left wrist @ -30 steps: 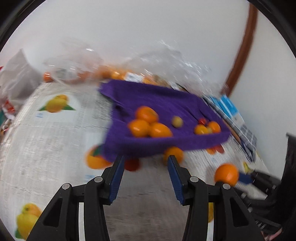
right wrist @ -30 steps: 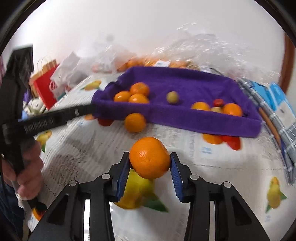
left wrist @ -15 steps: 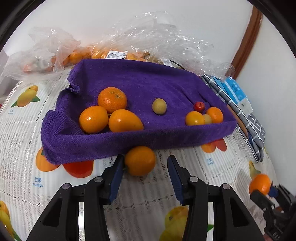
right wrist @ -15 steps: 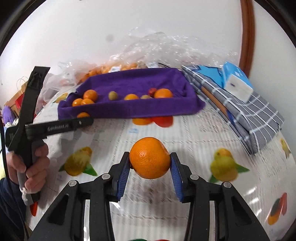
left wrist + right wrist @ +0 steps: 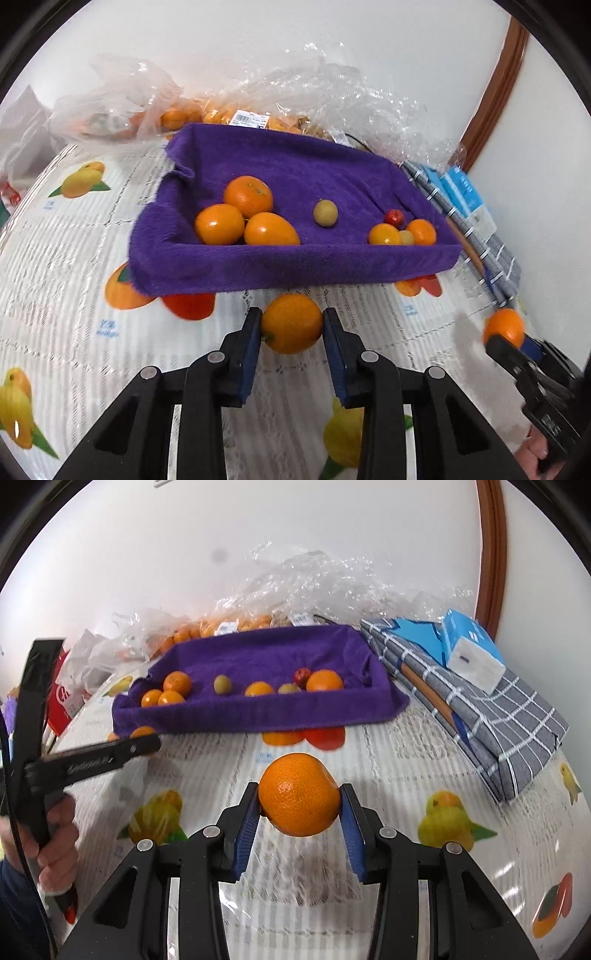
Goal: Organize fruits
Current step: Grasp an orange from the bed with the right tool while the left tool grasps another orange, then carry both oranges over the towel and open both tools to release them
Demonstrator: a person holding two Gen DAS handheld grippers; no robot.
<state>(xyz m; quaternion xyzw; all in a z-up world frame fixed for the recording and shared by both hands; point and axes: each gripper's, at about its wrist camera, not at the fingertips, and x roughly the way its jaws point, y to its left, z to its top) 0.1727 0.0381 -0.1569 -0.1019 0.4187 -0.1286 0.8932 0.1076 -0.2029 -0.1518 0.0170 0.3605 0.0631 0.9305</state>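
- Since half a second ago the left gripper point(image 5: 291, 325) has closed in on the loose orange point(image 5: 291, 323) that lay between its spread fingers; the right gripper has swung slightly back toward the tray.
- Left wrist view: the blue pads now touch both sides of that orange, clenched on it just before the near edge of the purple towel-lined tray point(image 5: 295, 264), on the fruit-print tablecloth point(image 5: 66, 236).
- Nothing stands between the gripper and the tray's near wall.
- In the tray, three oranges point(image 5: 248, 212) cluster at the near left corner, a small green-yellow fruit point(image 5: 325, 213) sits mid-tray, and a group of small fruits point(image 5: 402, 230) lies at the near right corner.
- Clear plastic bags point(image 5: 332, 85) of oranges crowd the tray's far edge; a folded checked cloth point(image 5: 495, 254) lies along the table's right edge.
- The right gripper point(image 5: 508, 338) shows at the right edge, holding its fruit.
- Right wrist view: the right gripper point(image 5: 299, 805) grasps a mandarin point(image 5: 298, 799), above the cloth and short of the tray point(image 5: 258, 712).
- The left gripper point(image 5: 146, 744) reaches to the tray's near left corner.
- A blue tissue pack point(image 5: 471, 651) rests on the checked cloth.
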